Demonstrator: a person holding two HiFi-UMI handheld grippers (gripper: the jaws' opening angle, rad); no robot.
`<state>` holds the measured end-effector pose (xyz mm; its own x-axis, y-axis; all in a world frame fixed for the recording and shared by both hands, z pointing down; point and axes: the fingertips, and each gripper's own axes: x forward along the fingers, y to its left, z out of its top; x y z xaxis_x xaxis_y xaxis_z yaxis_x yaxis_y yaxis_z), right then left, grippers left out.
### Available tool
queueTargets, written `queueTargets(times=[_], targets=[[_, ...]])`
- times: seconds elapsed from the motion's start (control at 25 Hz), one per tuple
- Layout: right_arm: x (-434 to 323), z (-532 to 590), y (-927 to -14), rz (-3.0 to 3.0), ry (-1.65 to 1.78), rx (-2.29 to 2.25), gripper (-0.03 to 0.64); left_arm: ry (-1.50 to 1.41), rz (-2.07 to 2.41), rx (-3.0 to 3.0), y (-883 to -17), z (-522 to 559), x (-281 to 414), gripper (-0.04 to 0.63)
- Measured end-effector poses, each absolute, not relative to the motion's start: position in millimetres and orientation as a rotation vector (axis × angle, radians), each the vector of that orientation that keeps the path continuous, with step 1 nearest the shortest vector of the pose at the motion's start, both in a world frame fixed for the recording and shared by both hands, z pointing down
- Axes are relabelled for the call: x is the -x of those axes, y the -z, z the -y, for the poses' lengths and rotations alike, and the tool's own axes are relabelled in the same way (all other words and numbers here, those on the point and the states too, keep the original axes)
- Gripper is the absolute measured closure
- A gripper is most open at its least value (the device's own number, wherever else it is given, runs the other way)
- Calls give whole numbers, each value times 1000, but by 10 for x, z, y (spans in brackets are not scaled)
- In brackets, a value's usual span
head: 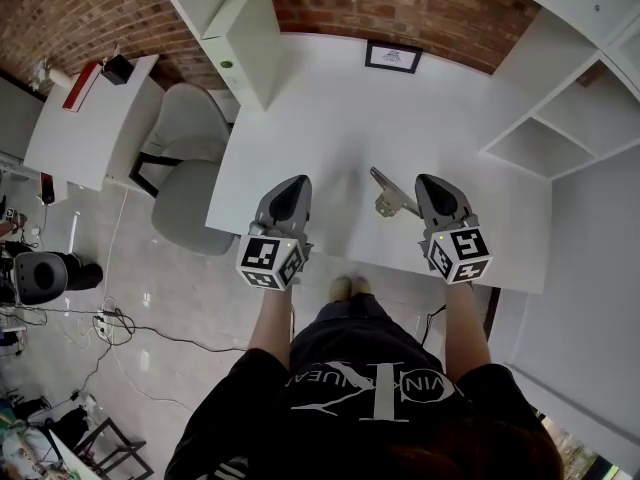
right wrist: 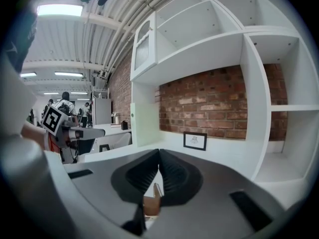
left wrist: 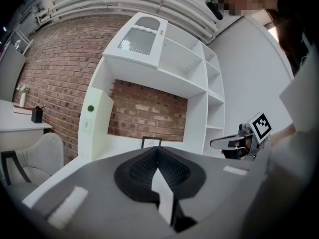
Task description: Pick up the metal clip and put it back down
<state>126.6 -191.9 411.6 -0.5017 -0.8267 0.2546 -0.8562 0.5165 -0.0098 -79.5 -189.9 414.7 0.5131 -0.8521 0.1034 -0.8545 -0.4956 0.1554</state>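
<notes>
Left tool (head: 295, 184) and right tool (head: 431, 182), jaws together, metal clip (head: 388, 195) just left of right tool

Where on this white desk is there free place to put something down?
Free: the wide middle of the desk, between the picture frame and the left gripper. Crowded: the front right, where the metal clip is beside the right gripper.
</notes>
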Motion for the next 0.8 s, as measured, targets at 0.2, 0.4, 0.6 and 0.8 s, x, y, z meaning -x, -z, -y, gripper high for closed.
queueTargets(times=[0.2,0.4,0.6,0.8], targets=[[-1295,1927,-4006,2557,-195,-1460,603,0,1485,-2566,-4059,1901,839,584],[-1327,1929,-3912,2571,-192,-1487,603,16,1504,-2572,-3969,1898,875,584],[-1375,1920,-3825,2573,-176,-1507,603,34,1526,-2574,-3871,1899,924,584],[-1436,1907,-3778,2577,-173,-1534,603,47,1541,-2584,-3796,1900,949,584]])
